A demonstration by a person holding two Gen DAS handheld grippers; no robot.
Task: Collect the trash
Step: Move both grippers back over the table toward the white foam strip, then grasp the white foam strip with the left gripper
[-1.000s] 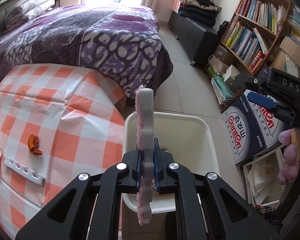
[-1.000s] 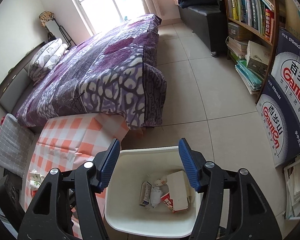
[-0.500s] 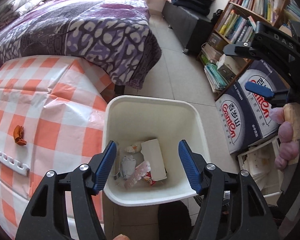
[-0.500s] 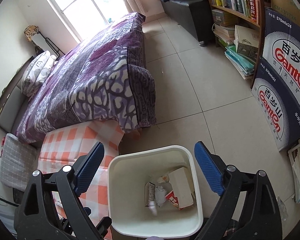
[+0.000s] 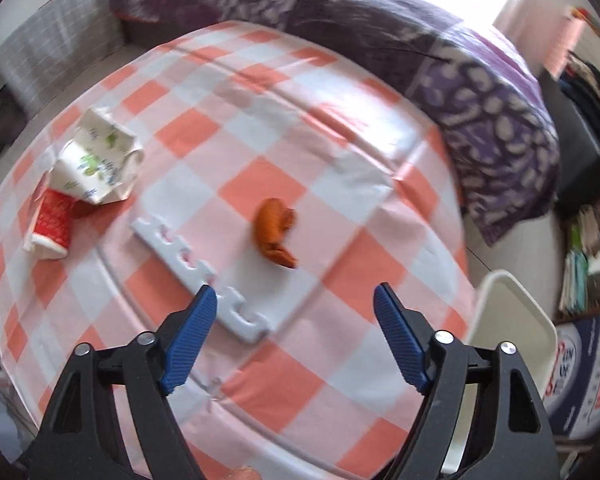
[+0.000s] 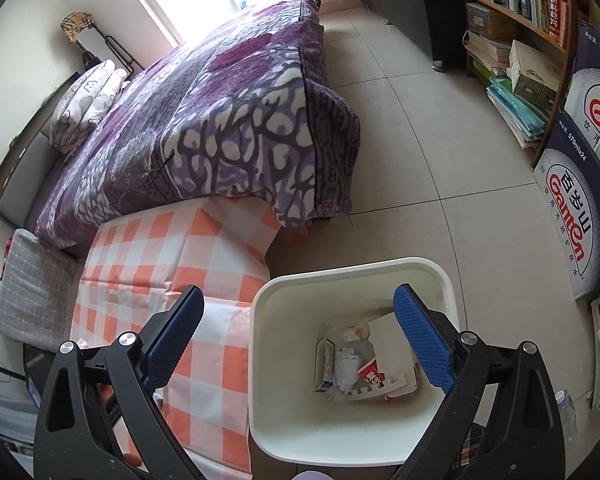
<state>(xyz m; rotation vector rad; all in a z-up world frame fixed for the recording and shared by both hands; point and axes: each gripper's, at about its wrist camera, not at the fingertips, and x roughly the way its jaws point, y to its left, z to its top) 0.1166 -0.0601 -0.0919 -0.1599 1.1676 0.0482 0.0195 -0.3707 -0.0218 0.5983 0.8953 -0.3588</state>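
My left gripper hovers over the orange-checked table, its jaws still opening with nothing between them. Just ahead of its left finger lies a white notched foam strip. An orange peel sits farther in, and a crumpled white carton with a red paper cup lies at the left. My right gripper hangs open and empty above the white bin, which holds cartons, crumpled paper and a foam strip.
A bed with a purple patterned blanket borders the table's far side. Bookshelves and stacked water cartons line the right wall. The bin's rim shows at the right in the left wrist view. Tiled floor lies beyond the bin.
My left gripper let the pink-and-white foam strip fall into the bin, opened, and swung left from the bin to over the table. My right gripper opened wider above the bin.
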